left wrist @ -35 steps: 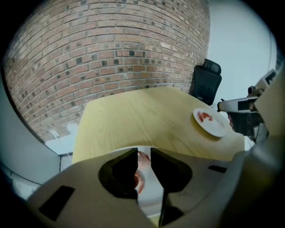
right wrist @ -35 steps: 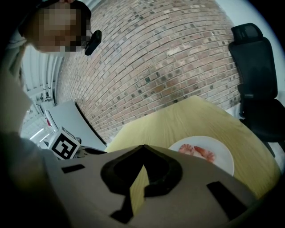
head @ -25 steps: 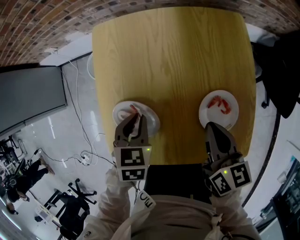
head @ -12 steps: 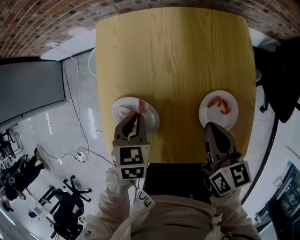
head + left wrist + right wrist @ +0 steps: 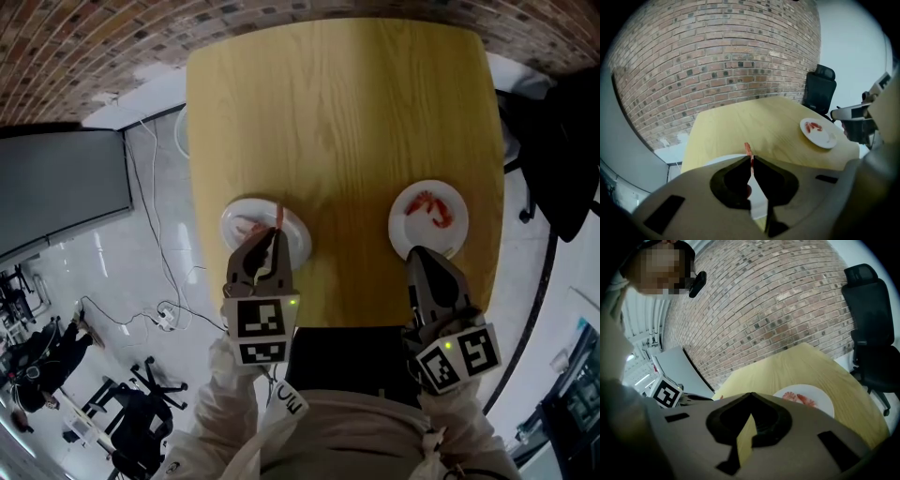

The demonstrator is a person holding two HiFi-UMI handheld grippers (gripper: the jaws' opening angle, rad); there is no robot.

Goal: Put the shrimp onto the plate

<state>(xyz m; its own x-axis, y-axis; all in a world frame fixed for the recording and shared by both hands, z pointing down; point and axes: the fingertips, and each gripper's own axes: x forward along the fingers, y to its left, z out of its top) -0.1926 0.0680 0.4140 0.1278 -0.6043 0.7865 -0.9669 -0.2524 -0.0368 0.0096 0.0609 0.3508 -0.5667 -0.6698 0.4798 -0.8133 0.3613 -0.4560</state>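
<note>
Squeezing shut just now, the left gripper [image 5: 275,236] pinches a shrimp [image 5: 278,215] above the near plate [image 5: 230,223], likely to carry it.

Left gripper view: the shrimp pokes past the tips.

Right gripper view: the right gripper [image 5: 750,395] is closed and empty, with the other plate [image 5: 826,405] just ahead.

On the table [image 5: 337,122] I count two white plates, the left plate [image 5: 302,232] and the right plate [image 5: 408,230], both at its near end, and four shrimp [image 5: 446,214]: two toward its left edge, two toward its right.
</note>
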